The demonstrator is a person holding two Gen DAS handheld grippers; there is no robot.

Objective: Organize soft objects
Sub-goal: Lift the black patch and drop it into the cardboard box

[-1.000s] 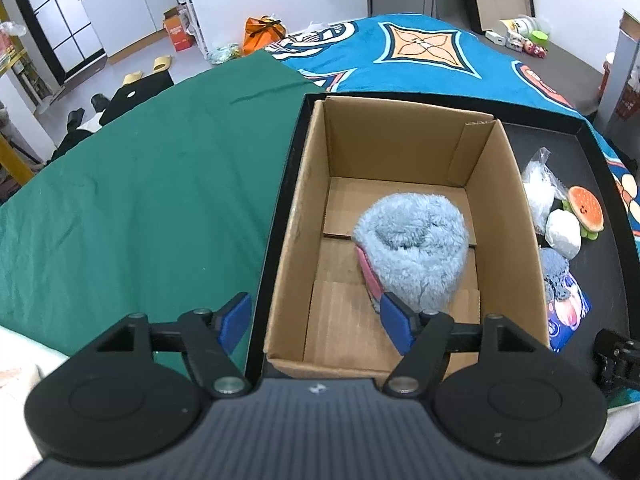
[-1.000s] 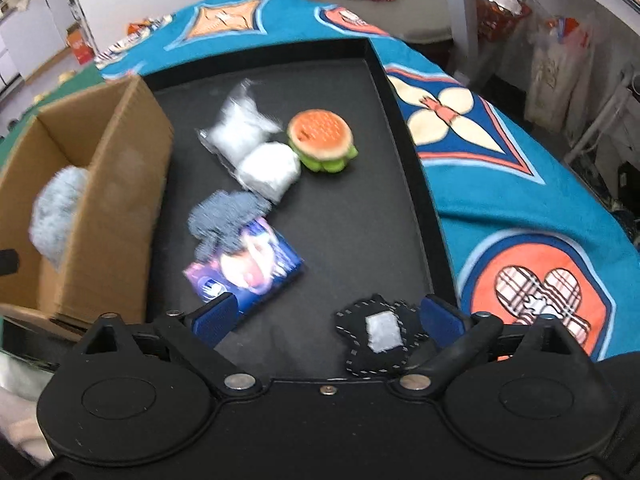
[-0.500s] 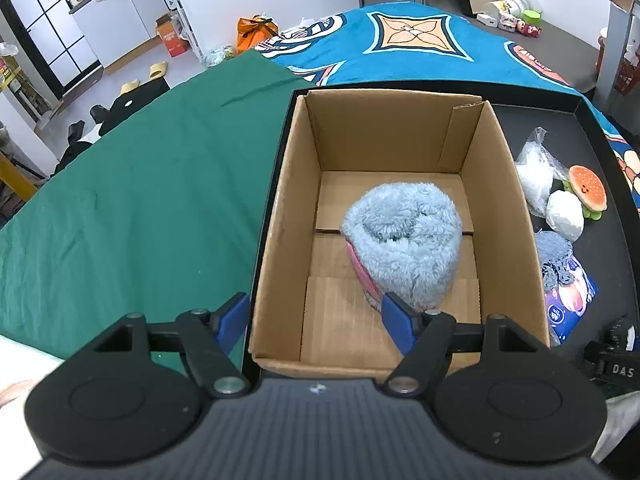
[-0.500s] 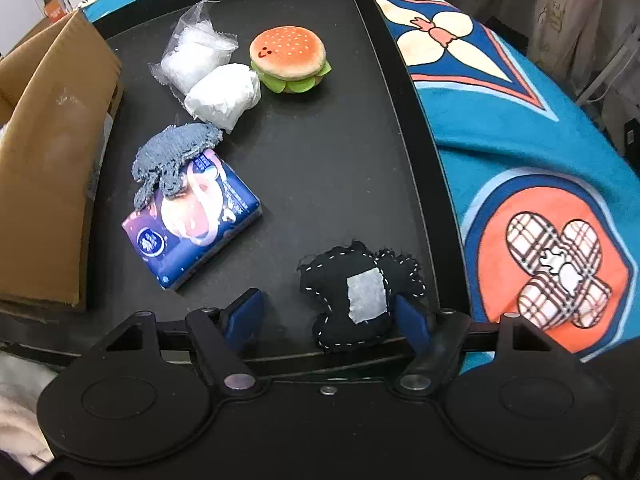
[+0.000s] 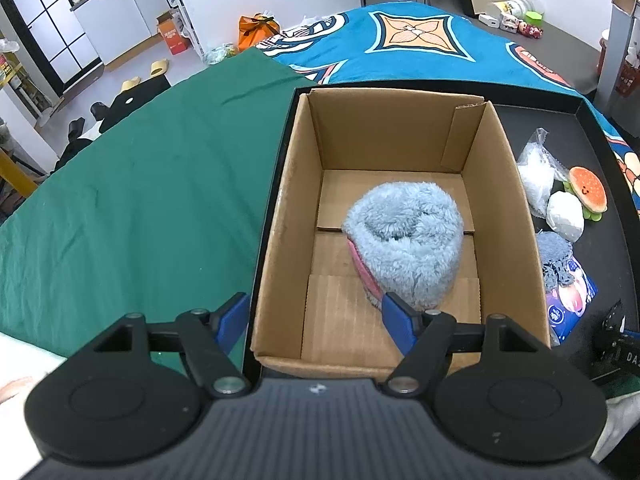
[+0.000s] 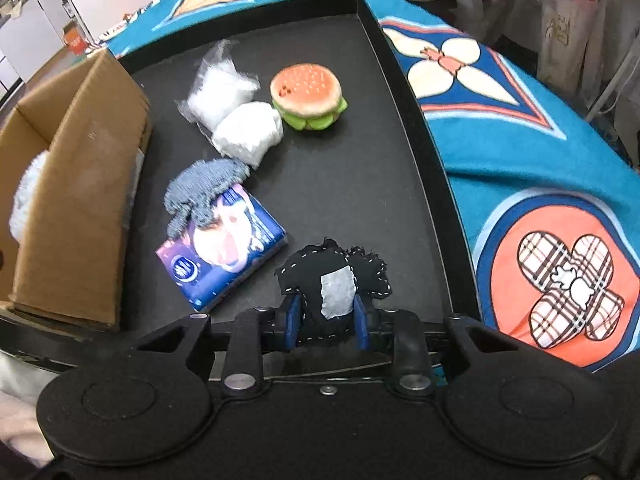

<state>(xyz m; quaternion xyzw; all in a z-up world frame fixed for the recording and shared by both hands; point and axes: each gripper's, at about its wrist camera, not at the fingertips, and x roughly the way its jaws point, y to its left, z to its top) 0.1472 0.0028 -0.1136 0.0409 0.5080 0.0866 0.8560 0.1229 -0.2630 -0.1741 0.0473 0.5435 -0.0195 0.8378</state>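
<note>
Bright, even indoor light — soft shadows, strong fisheye bending at edges, right view slightly blurred

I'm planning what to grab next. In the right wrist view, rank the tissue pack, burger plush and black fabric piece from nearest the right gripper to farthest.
1. Black fabric piece, clamped in the right gripper.
2. Tissue pack, left of it.
3. Burger plush, farthest up the tray.
</note>
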